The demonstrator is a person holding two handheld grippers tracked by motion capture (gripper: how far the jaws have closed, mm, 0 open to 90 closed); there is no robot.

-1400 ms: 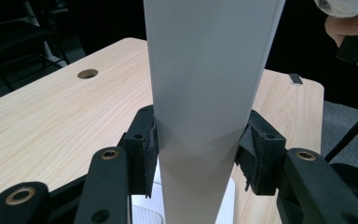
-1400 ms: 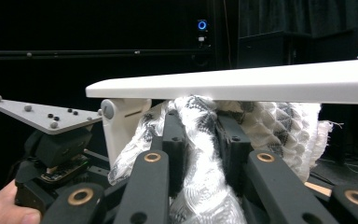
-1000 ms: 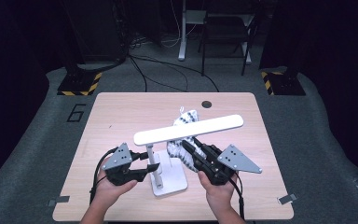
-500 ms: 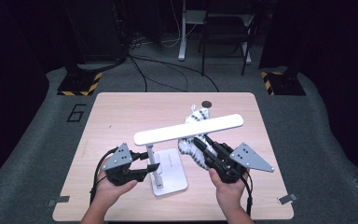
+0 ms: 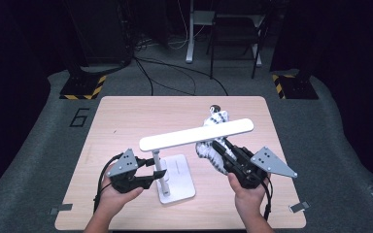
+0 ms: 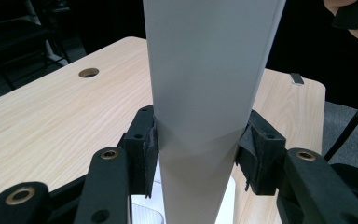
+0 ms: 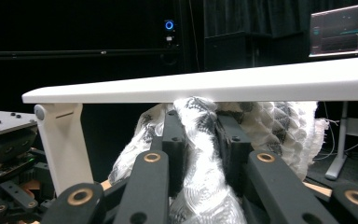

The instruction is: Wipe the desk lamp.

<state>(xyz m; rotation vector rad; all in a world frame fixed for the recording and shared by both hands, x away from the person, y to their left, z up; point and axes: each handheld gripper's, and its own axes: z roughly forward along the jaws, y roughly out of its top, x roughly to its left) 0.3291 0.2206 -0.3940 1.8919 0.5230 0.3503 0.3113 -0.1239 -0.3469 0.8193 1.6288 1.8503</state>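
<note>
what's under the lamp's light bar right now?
A bunched white patterned cloth, clamped in the right gripper, pressed up against the light bar underside. The bar's underside itself is hidden from above; bare table lies below the rest.

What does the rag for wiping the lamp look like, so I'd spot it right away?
Find the wooden table, then the white desk lamp standing on it with its long flat bar. Just under the bar's right part, the right gripper pinches a crumpled cloth. It is the one soft thing there, white with a dark net pattern.
</note>
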